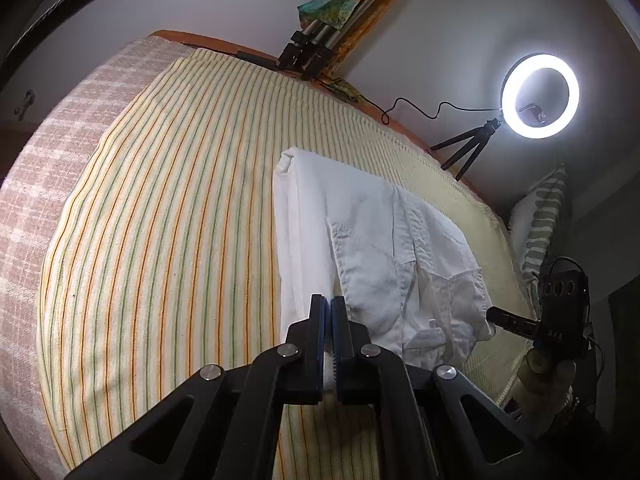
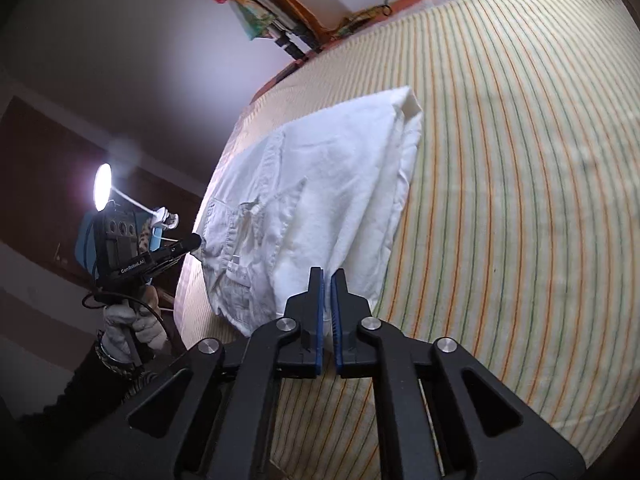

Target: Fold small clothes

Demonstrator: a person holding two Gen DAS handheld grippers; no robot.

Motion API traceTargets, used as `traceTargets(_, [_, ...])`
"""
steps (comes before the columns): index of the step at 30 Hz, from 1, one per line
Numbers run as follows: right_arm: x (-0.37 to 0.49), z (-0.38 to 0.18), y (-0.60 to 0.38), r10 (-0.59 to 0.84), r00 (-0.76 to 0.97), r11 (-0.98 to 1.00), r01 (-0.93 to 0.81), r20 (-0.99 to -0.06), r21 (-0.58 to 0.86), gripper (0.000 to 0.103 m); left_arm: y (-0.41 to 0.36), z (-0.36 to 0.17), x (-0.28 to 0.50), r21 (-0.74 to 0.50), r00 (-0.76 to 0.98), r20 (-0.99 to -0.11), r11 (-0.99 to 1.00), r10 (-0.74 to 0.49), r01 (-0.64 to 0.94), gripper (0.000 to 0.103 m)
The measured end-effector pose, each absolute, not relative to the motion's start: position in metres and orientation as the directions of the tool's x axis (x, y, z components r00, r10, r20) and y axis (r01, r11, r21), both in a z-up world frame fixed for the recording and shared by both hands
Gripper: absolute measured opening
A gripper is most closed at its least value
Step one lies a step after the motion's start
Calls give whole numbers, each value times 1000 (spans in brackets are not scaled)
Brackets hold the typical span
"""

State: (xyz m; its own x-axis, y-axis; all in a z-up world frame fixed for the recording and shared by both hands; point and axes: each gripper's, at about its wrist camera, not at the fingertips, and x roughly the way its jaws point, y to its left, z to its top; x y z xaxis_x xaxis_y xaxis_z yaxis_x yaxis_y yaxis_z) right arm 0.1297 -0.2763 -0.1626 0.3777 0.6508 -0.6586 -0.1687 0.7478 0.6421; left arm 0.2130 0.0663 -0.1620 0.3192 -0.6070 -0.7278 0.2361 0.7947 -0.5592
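A white garment (image 1: 372,240) with sewn pockets and a label lies folded lengthwise on the striped bed cover (image 1: 180,220). In the left wrist view my left gripper (image 1: 330,308) is shut on the garment's near edge, with white cloth showing between its blue pads. The right gripper (image 1: 494,314) pinches the garment's other near corner at the right. From the right wrist view the same garment (image 2: 328,184) stretches away, and my right gripper (image 2: 327,280) is shut on its near edge. The left gripper (image 2: 194,242), held by a gloved hand (image 2: 132,328), grips the corner at the left.
A lit ring light (image 1: 540,96) on a small tripod stands at the bed's far right edge, its cable trailing left. A striped pillow (image 1: 540,220) lies beside it. Folded tripod legs (image 1: 308,48) lean at the far edge. A checked blanket (image 1: 60,140) covers the left side.
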Motion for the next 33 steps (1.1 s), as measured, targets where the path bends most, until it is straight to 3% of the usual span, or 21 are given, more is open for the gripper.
traceTargets(12, [128, -181, -273, 549, 328, 834, -153, -769, 530, 3, 55, -180, 211, -387, 326, -821, 876, -470, 287, 2])
traceTargets(13, [126, -176, -274, 527, 334, 849, -171, -781, 500, 3, 53, -177, 209, -373, 324, -824, 876, -464, 306, 3])
traceTargets(16, [121, -154, -277, 512, 360, 859, -217, -780, 463, 3, 52, -162, 203, -302, 369, -826, 887, -426, 350, 22])
traceTargets(19, [121, -123, -274, 436, 473, 899, -263, -765, 350, 17, 52, -143, 205, -267, 430, -804, 895, -411, 358, 31])
traceTargets(21, [128, -110, -271, 440, 518, 897, -278, -733, 342, 32, 47, -131, 211, -253, 466, -785, 899, -407, 359, 32])
traceTargets(27, [178, -106, -244, 446, 561, 895, -301, -698, 330, 33, 6, -118, 242, -256, 489, -756, 884, -435, 390, 35])
traceTargets(33, [222, -128, -215, 448, 514, 891, -327, -732, 316, 33, -53, -136, 277, -247, 441, -777, 862, -450, 443, 37])
